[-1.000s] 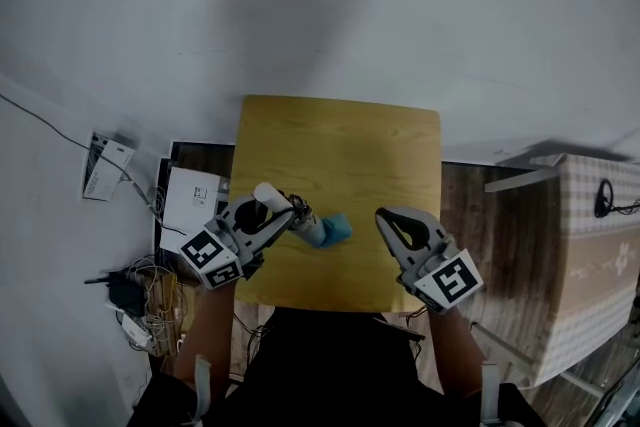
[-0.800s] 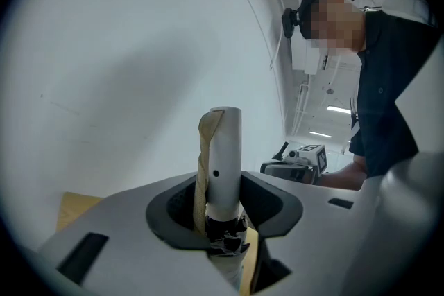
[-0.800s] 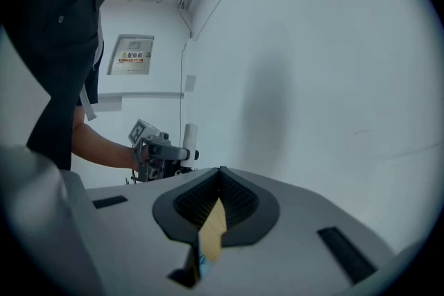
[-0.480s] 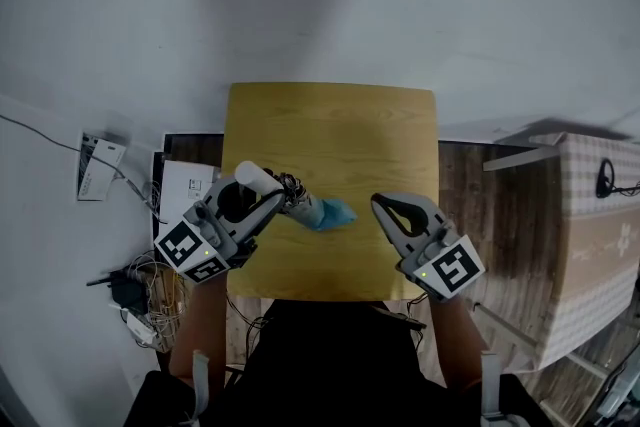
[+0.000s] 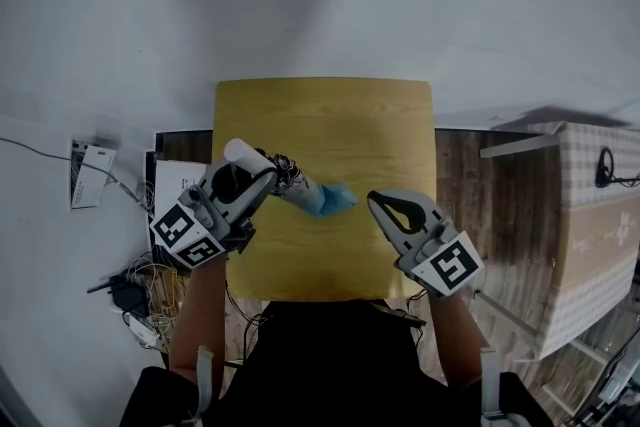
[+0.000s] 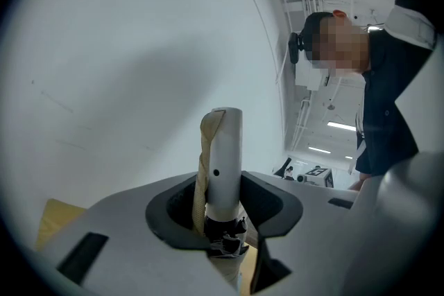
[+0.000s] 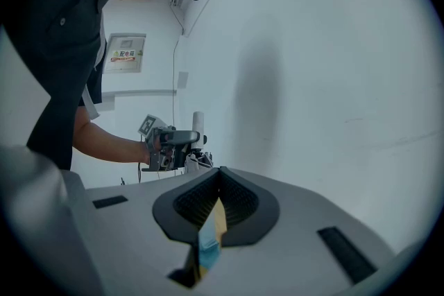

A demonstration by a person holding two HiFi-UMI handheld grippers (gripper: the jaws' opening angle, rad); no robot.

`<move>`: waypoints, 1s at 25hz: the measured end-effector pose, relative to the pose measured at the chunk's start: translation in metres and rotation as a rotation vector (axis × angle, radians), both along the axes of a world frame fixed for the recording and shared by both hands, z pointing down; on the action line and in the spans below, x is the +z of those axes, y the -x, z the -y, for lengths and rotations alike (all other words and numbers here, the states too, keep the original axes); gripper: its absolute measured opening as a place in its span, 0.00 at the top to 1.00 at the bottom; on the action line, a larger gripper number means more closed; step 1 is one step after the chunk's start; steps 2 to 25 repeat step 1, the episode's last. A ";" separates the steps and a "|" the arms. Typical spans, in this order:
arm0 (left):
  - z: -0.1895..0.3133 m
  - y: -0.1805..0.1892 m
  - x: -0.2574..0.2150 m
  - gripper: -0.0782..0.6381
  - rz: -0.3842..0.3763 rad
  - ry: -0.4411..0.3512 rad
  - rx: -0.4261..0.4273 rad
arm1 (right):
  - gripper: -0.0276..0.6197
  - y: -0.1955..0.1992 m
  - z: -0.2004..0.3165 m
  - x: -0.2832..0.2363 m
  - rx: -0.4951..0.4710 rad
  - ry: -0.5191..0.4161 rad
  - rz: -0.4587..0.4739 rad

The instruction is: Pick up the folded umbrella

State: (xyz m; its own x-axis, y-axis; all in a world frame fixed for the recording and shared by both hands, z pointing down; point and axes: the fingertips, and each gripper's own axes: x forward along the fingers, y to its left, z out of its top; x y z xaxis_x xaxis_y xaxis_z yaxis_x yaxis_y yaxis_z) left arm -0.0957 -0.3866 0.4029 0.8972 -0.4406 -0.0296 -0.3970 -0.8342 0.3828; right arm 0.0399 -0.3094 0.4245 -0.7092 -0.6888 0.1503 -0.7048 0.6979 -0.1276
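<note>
The folded umbrella (image 5: 328,198) has a white handle (image 5: 241,154) and a blue canopy, and it hangs slanted over the yellow wooden table (image 5: 330,120). My left gripper (image 5: 262,179) is shut on it just below the handle. In the left gripper view the handle (image 6: 224,149) stands upright between the jaws with a beige strap along it. My right gripper (image 5: 384,206) hovers over the table's right front part with its tips together and nothing in them, to the right of the blue end. The right gripper view shows the left gripper (image 7: 173,143) with the handle (image 7: 198,120) sticking up.
A white box (image 5: 182,190) and a tangle of cables (image 5: 135,300) lie on the floor left of the table. A white socket strip (image 5: 87,175) lies further left. A checked-cloth piece of furniture (image 5: 595,225) stands at the right. A grey wall is behind the table.
My left gripper has shifted left and slightly up, carrying the umbrella with it. The right gripper has hardly moved.
</note>
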 end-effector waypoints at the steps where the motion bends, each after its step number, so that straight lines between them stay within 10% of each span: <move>1: 0.005 0.001 0.003 0.67 -0.011 0.010 -0.005 | 0.93 -0.001 0.003 0.001 0.003 0.000 0.003; 25: 0.005 0.001 0.003 0.67 -0.011 0.010 -0.005 | 0.93 -0.001 0.003 0.001 0.003 0.000 0.003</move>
